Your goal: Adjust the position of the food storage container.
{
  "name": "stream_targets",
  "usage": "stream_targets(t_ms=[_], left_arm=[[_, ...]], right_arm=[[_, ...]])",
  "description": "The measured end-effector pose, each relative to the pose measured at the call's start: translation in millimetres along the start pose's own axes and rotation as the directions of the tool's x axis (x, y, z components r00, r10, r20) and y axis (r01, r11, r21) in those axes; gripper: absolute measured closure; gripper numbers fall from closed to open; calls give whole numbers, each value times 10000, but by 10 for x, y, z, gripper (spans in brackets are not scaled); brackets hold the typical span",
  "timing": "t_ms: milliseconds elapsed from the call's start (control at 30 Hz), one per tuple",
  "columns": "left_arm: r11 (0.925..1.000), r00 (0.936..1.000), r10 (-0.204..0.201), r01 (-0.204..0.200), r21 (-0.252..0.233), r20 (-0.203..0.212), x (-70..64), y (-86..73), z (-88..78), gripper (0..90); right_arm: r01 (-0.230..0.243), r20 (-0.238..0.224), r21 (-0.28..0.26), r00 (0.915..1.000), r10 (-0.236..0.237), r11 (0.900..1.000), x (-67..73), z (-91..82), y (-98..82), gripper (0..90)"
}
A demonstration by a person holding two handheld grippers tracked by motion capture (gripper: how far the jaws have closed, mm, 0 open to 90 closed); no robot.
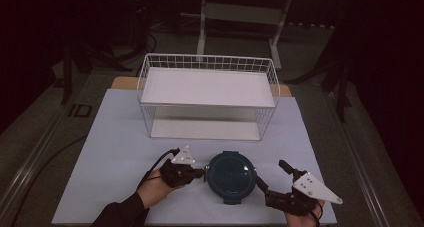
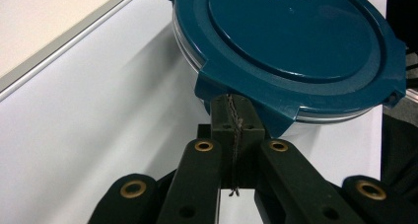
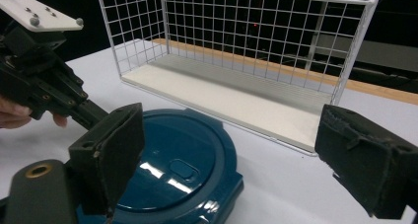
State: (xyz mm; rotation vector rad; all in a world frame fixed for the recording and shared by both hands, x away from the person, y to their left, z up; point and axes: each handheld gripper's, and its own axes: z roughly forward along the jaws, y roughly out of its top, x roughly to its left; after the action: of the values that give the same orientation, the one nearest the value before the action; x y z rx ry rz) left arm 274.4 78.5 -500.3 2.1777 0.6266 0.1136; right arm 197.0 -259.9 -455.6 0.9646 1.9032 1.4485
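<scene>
A round dark teal container point(image 1: 231, 177) with a clip-on lid sits near the table's front edge. My left gripper point(image 1: 201, 172) is at its left side. In the left gripper view the container point(image 2: 296, 41) lies just beyond my left gripper point(image 2: 231, 110), whose jaws are pressed together with their tips under a latch tab of the lid. My right gripper point(image 1: 271, 173) stands wide open at the container's right side. From the right gripper view, the container point(image 3: 177, 160) lies low between the spread pads of the right gripper point(image 3: 236, 160), and the left gripper point(image 3: 96, 115) reaches in from the left.
A white two-tier wire rack point(image 1: 207, 87) stands behind the container in the middle of the white table point(image 1: 115, 137); both its shelves are bare. The rack point(image 3: 236, 36) rises close ahead in the right gripper view. Dark floor and stands surround the table.
</scene>
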Motion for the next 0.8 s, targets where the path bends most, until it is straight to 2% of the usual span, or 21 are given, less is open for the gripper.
stream_targets(t_ms=[367, 433, 500, 533, 567, 600, 633, 667, 700, 733, 767, 800], left_arm=[[9999, 10000, 71, -71, -73, -30, -20, 47, 70, 895], [10000, 9999, 88, -88, -1, 72, -10, 51, 64, 872], [9995, 9996, 261, -262, -167, -53, 4, 47, 28, 696], [9994, 9998, 115, -110, -336, 147, 28, 43, 2, 599], [9989, 9997, -64, 74, -464, 224, 39, 39, -15, 570], [9976, 9998, -156, 164, -675, 122, 66, 37, -67, 490], [9976, 9998, -156, 164, -675, 122, 66, 37, -67, 407], [9959, 9995, -256, 271, -863, 189, 65, 37, -93, 407], [9947, 9994, -309, 321, -973, 144, 54, 40, -124, 301], [9938, 9990, -295, 328, -1062, 330, 47, 41, -139, 234], [9925, 9981, -332, 390, -1155, 525, 36, 46, -158, 234], [9925, 9981, -332, 390, -1155, 525, 36, 46, -158, 191]], right_arm=[[-17, -5, 23, 10000, 17, 10000, -1, 1, -2, 115], [-16, -7, 1, 10000, 16, 10000, -7, -3, 0, 115], [-31, 25, 0, 10000, 31, 10000, -15, -7, 0, 115], [-48, 20, 12, 10000, 48, 10000, -17, -8, 0, 115], [-43, 32, 14, 10000, 43, 10000, -19, -8, -1, 115], [-48, 20, 19, 10000, 48, 10000, -21, -8, -1, 115], [-51, 20, 28, 10000, 51, 10000, -21, -7, -1, 115], [-51, 20, 28, 10000, 51, 10000, -21, -7, -1, 115], [-24, 23, 51, 10000, 24, 10000, -16, -5, -1, 115], [-24, 27, 51, 10000, 24, 10000, -13, -3, -1, 115], [-24, 27, 51, 10000, 24, 10000, -13, -3, -1, 115], [-24, 27, 51, 10000, 24, 10000, -13, -3, -1, 115]])
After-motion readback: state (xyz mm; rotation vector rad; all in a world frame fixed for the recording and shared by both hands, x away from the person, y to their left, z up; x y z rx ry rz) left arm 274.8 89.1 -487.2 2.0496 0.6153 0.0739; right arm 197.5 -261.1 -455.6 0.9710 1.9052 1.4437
